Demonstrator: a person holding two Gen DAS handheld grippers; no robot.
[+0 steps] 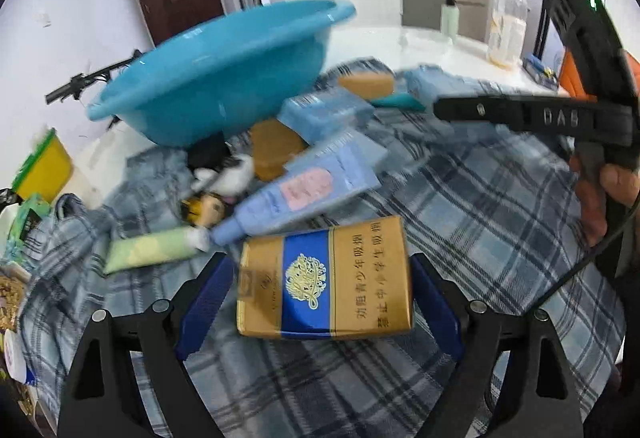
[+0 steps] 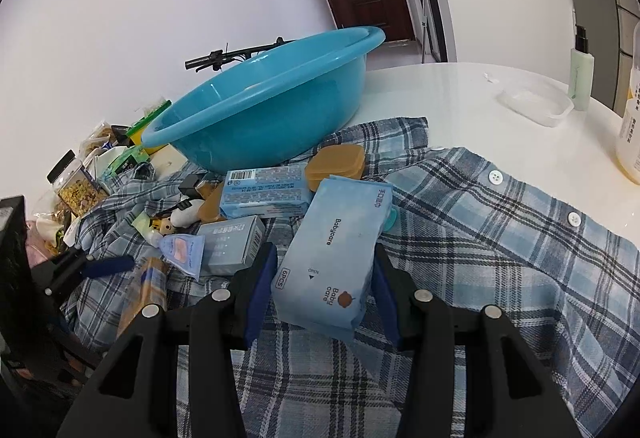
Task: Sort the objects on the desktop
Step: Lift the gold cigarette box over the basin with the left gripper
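The wipes pack (image 2: 334, 258) is sitting between the blue pads of your right hand-held gripper (image 2: 326, 292), which is clenching its near end; the pack is lying on the plaid shirt (image 2: 500, 246) spread over the white counter (image 2: 460, 89), in front of the blue basin (image 2: 272, 105). It is looking soft and light, a film pouch that will probably dent and sag, so you are doing well to be gripping across its width; taking it nearer the middle would likely stop the far end drooping. Your left hand-held gripper (image 1: 320, 294) is standing released, its pads either side of the gold and blue cigarette box (image 1: 324, 278) without pressing on it, on the same shirt. That box is looking stiff, light and glossy, so it may slip: you should be closing on its two long sides, squarely. The lilac tube (image 1: 296, 193) and the green tube (image 1: 148, 250) are lying just beyond it, close enough to be nudged.
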